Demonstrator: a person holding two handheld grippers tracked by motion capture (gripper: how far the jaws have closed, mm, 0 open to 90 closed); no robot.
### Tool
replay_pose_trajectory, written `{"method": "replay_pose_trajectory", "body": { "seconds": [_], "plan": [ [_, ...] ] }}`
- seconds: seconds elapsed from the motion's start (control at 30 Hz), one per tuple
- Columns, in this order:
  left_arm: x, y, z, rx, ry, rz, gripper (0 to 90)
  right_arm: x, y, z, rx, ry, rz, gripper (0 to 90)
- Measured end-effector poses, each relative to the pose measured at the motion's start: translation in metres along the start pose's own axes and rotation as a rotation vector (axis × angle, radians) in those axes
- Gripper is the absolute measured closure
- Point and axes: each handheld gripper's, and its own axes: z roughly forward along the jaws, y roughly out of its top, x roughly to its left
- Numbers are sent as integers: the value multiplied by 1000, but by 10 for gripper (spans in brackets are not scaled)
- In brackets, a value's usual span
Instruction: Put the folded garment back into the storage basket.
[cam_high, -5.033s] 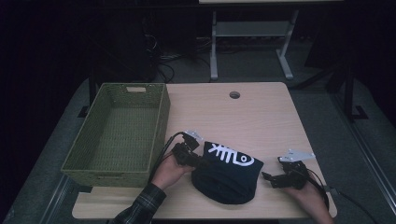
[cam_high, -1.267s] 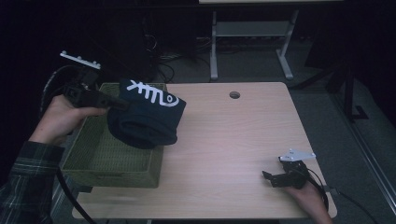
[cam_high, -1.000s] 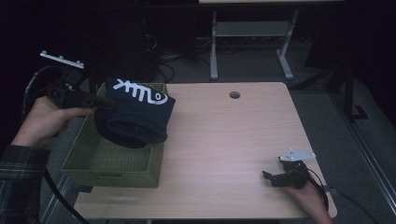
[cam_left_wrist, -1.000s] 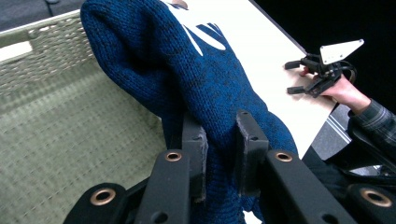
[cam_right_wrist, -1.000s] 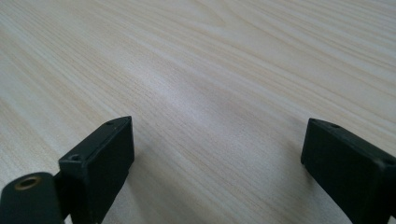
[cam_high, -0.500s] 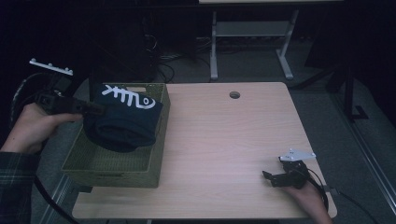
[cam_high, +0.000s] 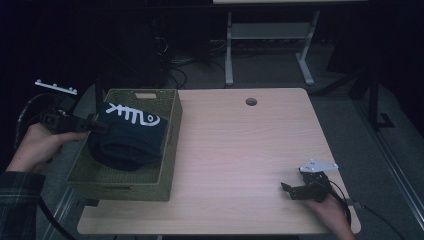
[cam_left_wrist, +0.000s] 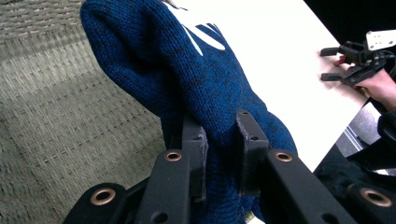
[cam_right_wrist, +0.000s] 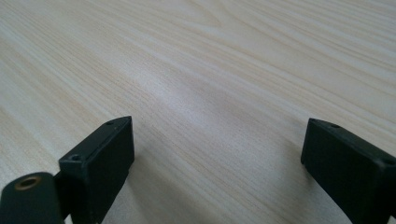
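Observation:
A dark blue knitted garment (cam_high: 131, 136) with a white fishbone print hangs partly inside the green woven basket (cam_high: 168, 165) at the table's left. My left gripper (cam_high: 102, 127) comes in from the left and is shut on the garment's edge. In the left gripper view the blue knit (cam_left_wrist: 205, 88) is pinched between both pads (cam_left_wrist: 200, 156), with the basket's woven floor (cam_left_wrist: 60, 121) beneath. My right gripper (cam_high: 289, 190) rests at the table's front right corner, open, nothing between its fingers. The right gripper view has bare wood (cam_right_wrist: 201, 93) between its wide-apart jaws.
The light wooden table (cam_high: 240, 150) has a round cable hole (cam_high: 251, 102) near its far edge. A metal desk frame (cam_high: 265, 40) and cables stand on the dark floor behind. The other hand's gripper (cam_left_wrist: 355, 60) shows far off in the left gripper view.
My left gripper has carried the blue garment from above the basket's far left down into the basket. The right gripper has stayed where it was.

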Motion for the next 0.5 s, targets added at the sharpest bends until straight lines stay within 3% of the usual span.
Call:
{"method": "replay_pose_trajectory", "body": {
  "seconds": [0.5],
  "plan": [
    [30,-20,22,16,-57,-20,773,0,0,0,-4,-7,2,93]
  ]
}}
